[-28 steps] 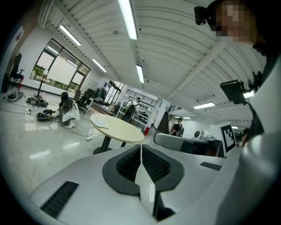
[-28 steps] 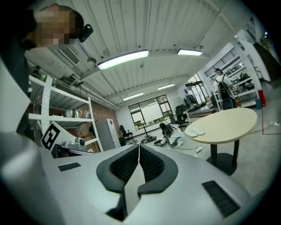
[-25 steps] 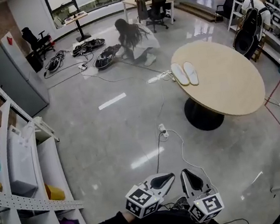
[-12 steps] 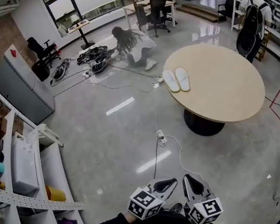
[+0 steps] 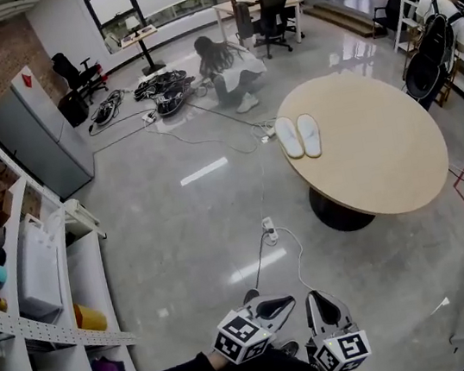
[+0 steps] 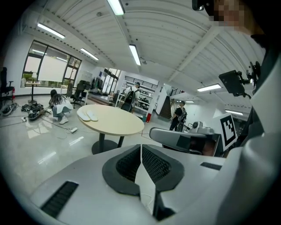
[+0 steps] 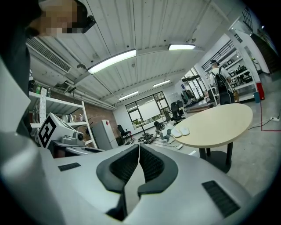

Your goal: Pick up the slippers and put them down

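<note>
The left gripper [image 6: 141,151] and right gripper [image 7: 138,151] are held with jaws together, empty, well apart from the round beige table [image 5: 389,186], where the pair of white slippers [image 5: 299,136] is laid near the far-left edge. A white power strip [image 5: 269,228] is seen on the floor between. A dark-clothed standing person [image 6: 179,116] is shown only by the left gripper view.

Slippers [image 5: 289,138] I count: two
Bench [image 5: 387,173]: one
Fridge [image 5: 35,124]: one
Grippers I run: two, left gripper [image 5: 273,307], right gripper [image 5: 318,302]

Person [image 5: 230,65] crouched on floor [image 5: 185,222] beside cable pile [image 5: 166,90]. Grey cabinet [image 5: 36,133] stood left; power strip [image 5: 268,227] lay near round surface [image 5: 377,162].
</note>
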`<state>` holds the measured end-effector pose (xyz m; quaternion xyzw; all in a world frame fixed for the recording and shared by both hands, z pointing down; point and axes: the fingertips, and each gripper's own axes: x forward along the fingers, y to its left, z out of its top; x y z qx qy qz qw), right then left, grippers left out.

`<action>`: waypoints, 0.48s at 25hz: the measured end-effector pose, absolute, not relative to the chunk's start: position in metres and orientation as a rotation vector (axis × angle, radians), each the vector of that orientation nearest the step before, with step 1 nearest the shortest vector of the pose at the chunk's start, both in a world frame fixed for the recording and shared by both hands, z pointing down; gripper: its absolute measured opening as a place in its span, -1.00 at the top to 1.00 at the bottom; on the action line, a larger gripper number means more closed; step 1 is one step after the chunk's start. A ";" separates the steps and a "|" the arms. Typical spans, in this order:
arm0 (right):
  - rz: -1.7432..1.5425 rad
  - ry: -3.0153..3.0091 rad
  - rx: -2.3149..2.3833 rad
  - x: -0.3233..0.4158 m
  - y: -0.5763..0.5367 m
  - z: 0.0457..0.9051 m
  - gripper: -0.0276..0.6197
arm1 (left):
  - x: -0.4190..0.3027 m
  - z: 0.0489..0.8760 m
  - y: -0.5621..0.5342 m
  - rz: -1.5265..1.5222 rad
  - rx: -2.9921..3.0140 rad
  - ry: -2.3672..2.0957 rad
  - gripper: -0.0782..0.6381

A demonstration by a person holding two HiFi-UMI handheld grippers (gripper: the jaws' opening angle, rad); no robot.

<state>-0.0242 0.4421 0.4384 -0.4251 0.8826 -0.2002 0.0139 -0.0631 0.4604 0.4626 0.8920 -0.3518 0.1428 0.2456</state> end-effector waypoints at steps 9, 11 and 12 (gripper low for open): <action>-0.550 2.703 -1.568 -0.015 0.357 0.434 0.86 | -0.059 0.460 0.370 0.304 2.517 -0.796 0.71; -0.532 2.701 -1.617 -0.025 0.333 0.431 0.86 | -0.075 0.456 0.341 0.261 2.514 -0.785 0.71; -0.528 2.703 -1.638 -0.033 0.321 0.430 0.86 | -0.085 0.456 0.327 0.242 2.509 -0.783 0.71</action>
